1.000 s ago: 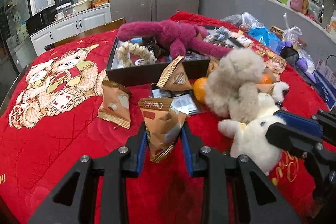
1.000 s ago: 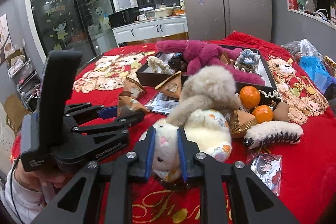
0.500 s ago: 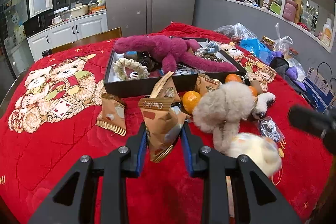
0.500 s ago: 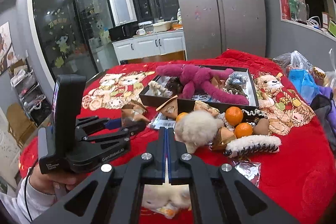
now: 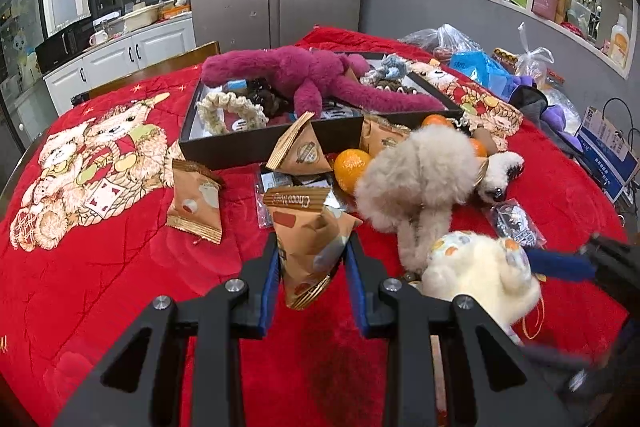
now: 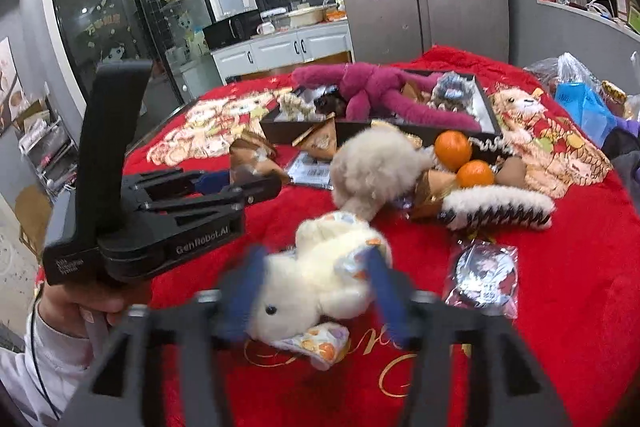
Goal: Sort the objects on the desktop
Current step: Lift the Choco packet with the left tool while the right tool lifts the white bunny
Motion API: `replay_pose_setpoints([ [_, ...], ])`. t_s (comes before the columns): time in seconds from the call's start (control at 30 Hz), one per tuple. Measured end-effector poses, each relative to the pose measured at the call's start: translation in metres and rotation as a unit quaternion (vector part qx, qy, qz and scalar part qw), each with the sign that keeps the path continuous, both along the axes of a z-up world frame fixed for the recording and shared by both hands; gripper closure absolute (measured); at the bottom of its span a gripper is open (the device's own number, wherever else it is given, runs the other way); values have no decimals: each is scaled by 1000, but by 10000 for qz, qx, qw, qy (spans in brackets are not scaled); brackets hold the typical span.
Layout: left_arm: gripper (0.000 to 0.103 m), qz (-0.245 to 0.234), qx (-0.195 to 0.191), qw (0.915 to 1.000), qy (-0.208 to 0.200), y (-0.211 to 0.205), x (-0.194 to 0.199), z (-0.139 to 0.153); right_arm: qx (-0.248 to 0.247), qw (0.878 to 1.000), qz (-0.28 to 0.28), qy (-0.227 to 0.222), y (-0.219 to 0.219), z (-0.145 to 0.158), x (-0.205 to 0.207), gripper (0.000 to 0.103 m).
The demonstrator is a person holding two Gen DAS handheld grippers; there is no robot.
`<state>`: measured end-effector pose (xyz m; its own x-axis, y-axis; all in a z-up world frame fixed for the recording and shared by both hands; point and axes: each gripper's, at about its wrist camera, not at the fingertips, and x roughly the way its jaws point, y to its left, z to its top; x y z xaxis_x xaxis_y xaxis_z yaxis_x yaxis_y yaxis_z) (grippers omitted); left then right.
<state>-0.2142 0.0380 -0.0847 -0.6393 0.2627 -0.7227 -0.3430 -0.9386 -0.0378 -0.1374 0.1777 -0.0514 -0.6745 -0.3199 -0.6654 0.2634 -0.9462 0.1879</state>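
Note:
My left gripper (image 5: 312, 251) is shut on an orange-brown snack packet (image 5: 304, 223), held upright above the red cloth; the right wrist view shows that gripper (image 6: 248, 183) with the packet (image 6: 250, 157) at its tips. A white plush rabbit (image 6: 320, 279) lies on the cloth between the blurred fingers of my right gripper (image 6: 314, 267), whose jaws are opening and stand wide on either side of it. From the left wrist the rabbit (image 5: 480, 275) shows at lower right, with the right gripper (image 5: 526, 301) around it.
A black box (image 5: 240, 147) at the back holds a magenta plush (image 5: 312, 79) and small items. In front of it are a beige fluffy plush (image 5: 420, 175), oranges (image 5: 350, 167), several snack packets (image 5: 196, 203), a striped fuzzy toy (image 6: 500, 207) and a foil pouch (image 6: 486, 275). Bags crowd the right edge.
The right jaws, shut tight half a second ago with the rabbit under them, now stand wide apart around it. The rabbit lies nearer than before. The left grip is unchanged.

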Motion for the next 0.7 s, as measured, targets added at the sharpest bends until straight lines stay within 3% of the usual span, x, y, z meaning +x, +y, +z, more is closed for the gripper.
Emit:
replay_pose_setpoints([
  [0.07, 72, 13, -13, 10000, -5, -1, 0, -1, 1, 9998, 62, -196, -4, -10, -4, 30],
  [0.33, 72, 7, -74, 9999, -71, 0, -3, -6, -1140, 9913, -10, -655, 12, -39, -24, 25],
  [0.53, 72, 2, -105, 9999, -80, 0, -2, -7, -858, 9950, 12, -510, -3, -38, -22, 26],
  [0.7, 72, 46, -44, 10000, -60, -3, -2, -5, -681, 9970, 7, -379, -8, -30, -18, 40],
])
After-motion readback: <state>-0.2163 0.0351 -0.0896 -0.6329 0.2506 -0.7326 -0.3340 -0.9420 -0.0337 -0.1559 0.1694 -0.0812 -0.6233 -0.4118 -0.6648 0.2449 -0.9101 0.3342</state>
